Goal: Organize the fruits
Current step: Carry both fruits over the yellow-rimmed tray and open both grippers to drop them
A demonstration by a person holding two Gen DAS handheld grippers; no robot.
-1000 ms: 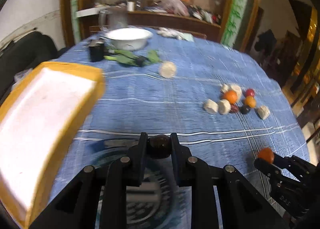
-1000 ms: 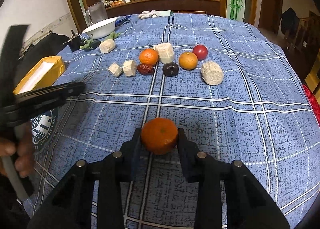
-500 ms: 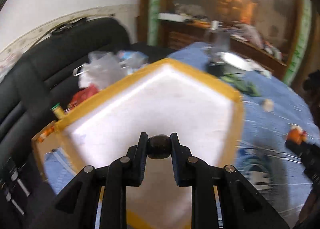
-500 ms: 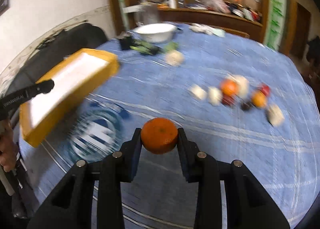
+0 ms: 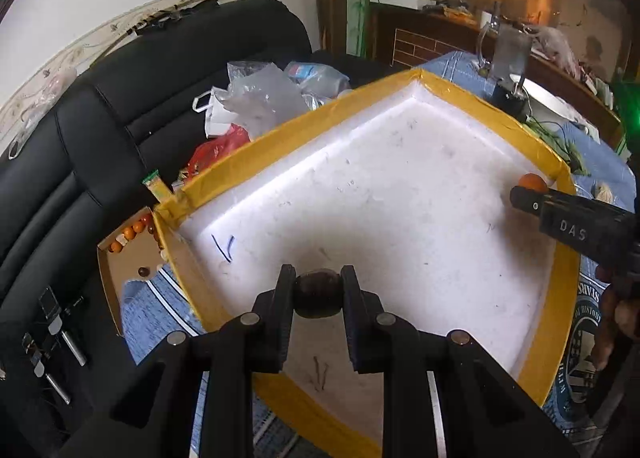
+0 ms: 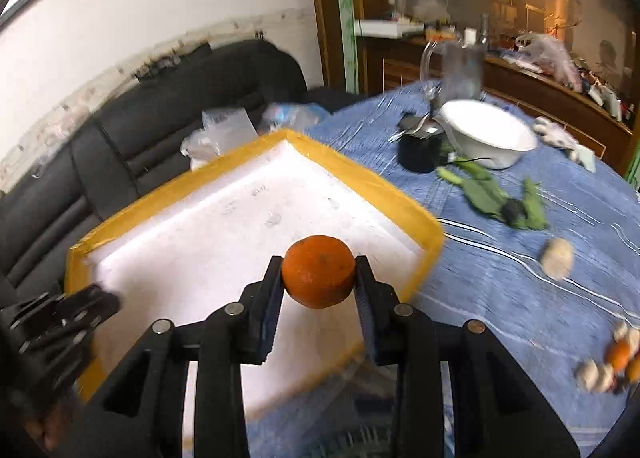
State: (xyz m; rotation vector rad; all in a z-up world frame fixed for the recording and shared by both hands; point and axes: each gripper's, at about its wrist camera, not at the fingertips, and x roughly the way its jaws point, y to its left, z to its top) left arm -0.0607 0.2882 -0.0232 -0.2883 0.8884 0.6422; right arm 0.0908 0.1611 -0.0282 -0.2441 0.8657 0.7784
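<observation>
My left gripper [image 5: 318, 296] is shut on a small dark brown fruit [image 5: 318, 294] and holds it over the near part of a white foam tray with a yellow taped rim [image 5: 400, 197]. My right gripper [image 6: 318, 278] is shut on an orange [image 6: 318, 276] and holds it over the tray [image 6: 224, 225], near its right side. In the left wrist view the right gripper [image 5: 532, 193] and its orange [image 5: 532, 181] show at the tray's right rim. The left gripper's fingers [image 6: 60, 314] show at the lower left in the right wrist view.
Loose fruits and pale chunks [image 6: 612, 358] lie on the blue checked tablecloth [image 6: 520, 298] at the right. A white bowl [image 6: 486, 133], a black cup [image 6: 418, 149] and green leaves [image 6: 492, 193] stand behind. A black sofa [image 5: 120, 97] with plastic bags [image 5: 260, 97] is at the left.
Both grippers have swung left from the table's fruit pile to over the tray, each still holding its fruit. The tray now fills both views.
</observation>
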